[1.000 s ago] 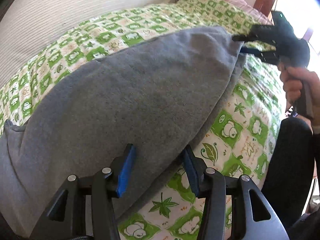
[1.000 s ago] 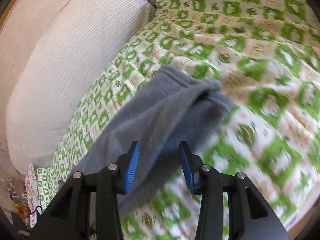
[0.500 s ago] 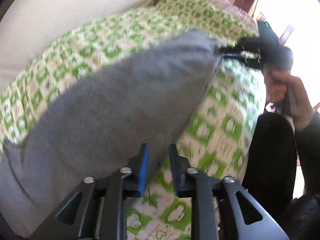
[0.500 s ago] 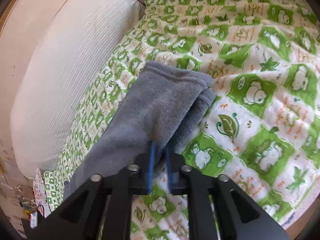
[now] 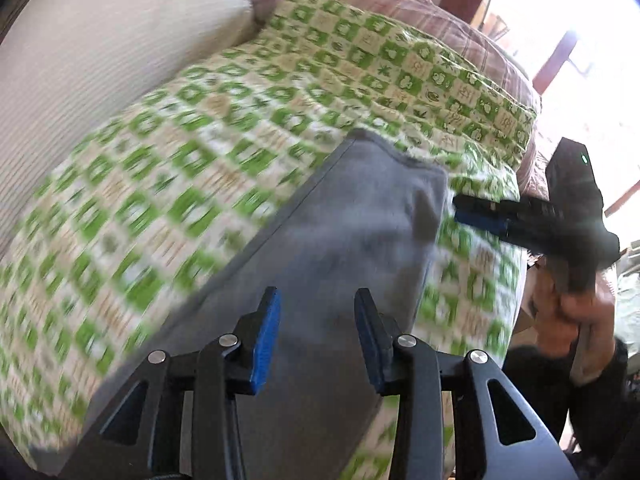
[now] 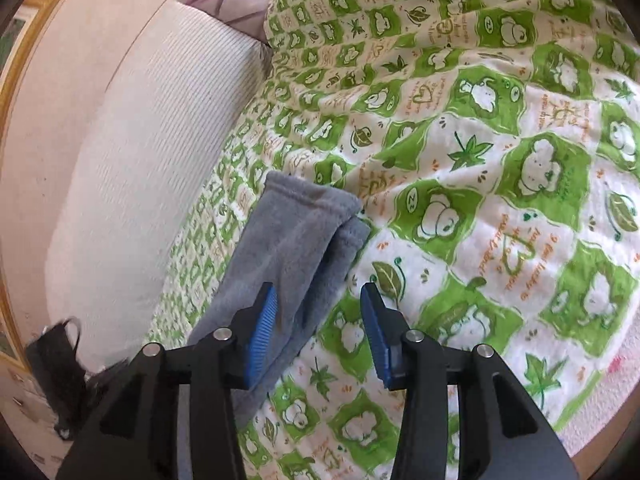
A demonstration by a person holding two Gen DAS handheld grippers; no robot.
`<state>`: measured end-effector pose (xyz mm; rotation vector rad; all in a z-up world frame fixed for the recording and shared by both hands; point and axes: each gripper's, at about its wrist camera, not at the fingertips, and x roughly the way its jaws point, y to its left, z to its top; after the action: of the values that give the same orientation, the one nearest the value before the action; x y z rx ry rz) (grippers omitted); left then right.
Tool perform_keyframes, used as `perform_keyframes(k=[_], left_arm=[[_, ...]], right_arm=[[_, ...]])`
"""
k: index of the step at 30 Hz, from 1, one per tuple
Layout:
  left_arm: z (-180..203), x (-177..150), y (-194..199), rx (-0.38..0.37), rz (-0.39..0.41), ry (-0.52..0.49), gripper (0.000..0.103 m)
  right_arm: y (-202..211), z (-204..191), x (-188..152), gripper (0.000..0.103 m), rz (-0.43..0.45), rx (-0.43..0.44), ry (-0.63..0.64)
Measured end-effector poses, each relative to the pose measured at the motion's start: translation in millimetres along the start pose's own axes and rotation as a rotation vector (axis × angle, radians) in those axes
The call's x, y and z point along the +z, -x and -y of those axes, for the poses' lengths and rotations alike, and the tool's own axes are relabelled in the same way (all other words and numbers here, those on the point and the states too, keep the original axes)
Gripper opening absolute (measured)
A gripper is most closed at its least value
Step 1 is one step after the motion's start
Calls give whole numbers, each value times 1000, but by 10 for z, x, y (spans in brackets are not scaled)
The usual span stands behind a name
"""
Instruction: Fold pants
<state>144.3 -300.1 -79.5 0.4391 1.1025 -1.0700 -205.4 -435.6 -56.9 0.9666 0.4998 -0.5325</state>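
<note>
Both grippers just let go: half a second ago my right gripper was pinched on the pants, now its jaws are wide apart with nothing between them. My left gripper has opened too and hovers over the grey cloth. So the leg-over-leg fold looks placed, lying long on the green blanket beside the white cushion. Next fold is across, I'd guess.

Your left wrist view smears the green bedspread into blur, and the pants run past its near edge, waistband unseen.
</note>
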Motion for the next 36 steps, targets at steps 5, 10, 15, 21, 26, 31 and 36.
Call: perform_keyframes(k=[5,10,15,21,26,31,36], left_arm=[[68,453,-409,-16,-45,-26,42],[123,750,-784,-9,-92,-73,49],[178,852,-1049,-9,-131,-121,57],[272,871,-1166,-10,-122,-144,59],[367,856,-1238,5,-108,-167,55],[559,867,-1291,0,-84,-185,34],[590,787,-1192,-39,-79,-177,13]], right_arm=[[-119,76,13,45,-17,53,-52],[-130,104,32,45,9,75,-64],[-190,116,49,45,6,90,-66],[-204,170,46,45,15,118,-96],[-238,174,47,45,14,128,-97],[-243,139,22,29,22,96,-58],[-253,175,17,9,17,102,-69]])
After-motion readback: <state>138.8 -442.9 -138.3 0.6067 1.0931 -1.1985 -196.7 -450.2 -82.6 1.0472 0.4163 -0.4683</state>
